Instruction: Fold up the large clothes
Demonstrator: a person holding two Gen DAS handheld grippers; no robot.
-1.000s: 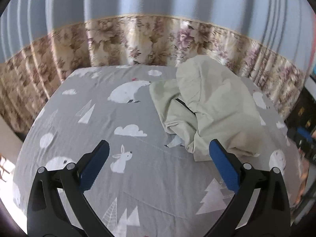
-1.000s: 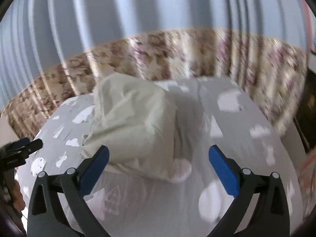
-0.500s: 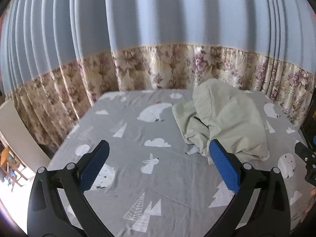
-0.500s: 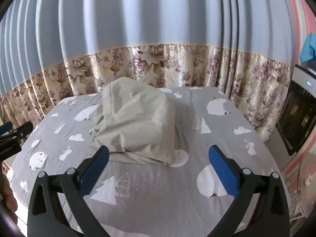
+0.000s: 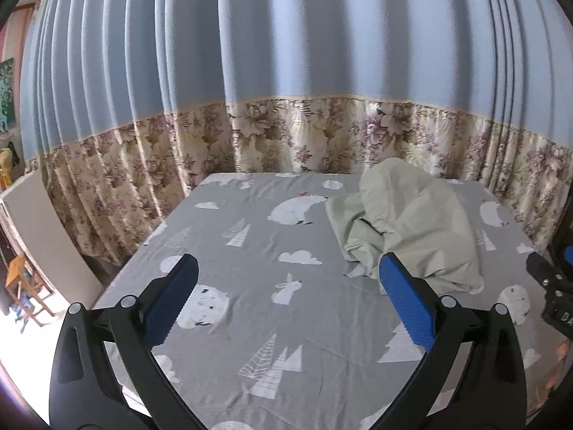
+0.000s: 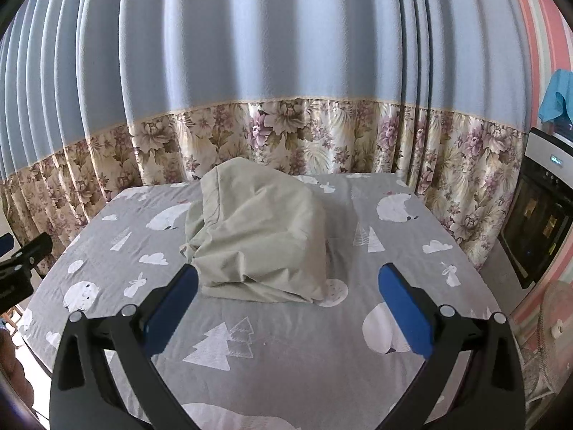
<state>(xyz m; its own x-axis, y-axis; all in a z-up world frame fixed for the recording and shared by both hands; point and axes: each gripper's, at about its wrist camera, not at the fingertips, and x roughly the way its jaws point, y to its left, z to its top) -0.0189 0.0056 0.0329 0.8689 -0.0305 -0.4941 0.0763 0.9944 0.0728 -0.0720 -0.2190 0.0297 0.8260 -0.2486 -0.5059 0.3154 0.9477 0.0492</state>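
Garment [image 6: 258, 236], pale green, sits bunched in a tall rumpled heap on the bed [image 6: 286, 351], toward the far half near the floral curtain [image 6: 286, 136]; from my left view the same heap [image 5: 415, 225] lies off to the right, one loose flap trailing toward the polar bear print. No flat layers, no squared edges, no neat stack visible, so as far as folding goes it lies unfolded: all the spreading, smoothing and folding is left to do, judging by the shape. My left tongs [image 5: 286, 297] are spread wide, nothing between the blue pads, hovering over bare grey sheet, well short of the cloth. My right tongs [image 6: 286, 297] are likewise gaping and empty, lined up with the heap's near edge but apart from it. Each view catches the other tool at its edge. Next I would need a hem or corner; none is clearly readable in the crumple, so picking one could drag the whole lump.
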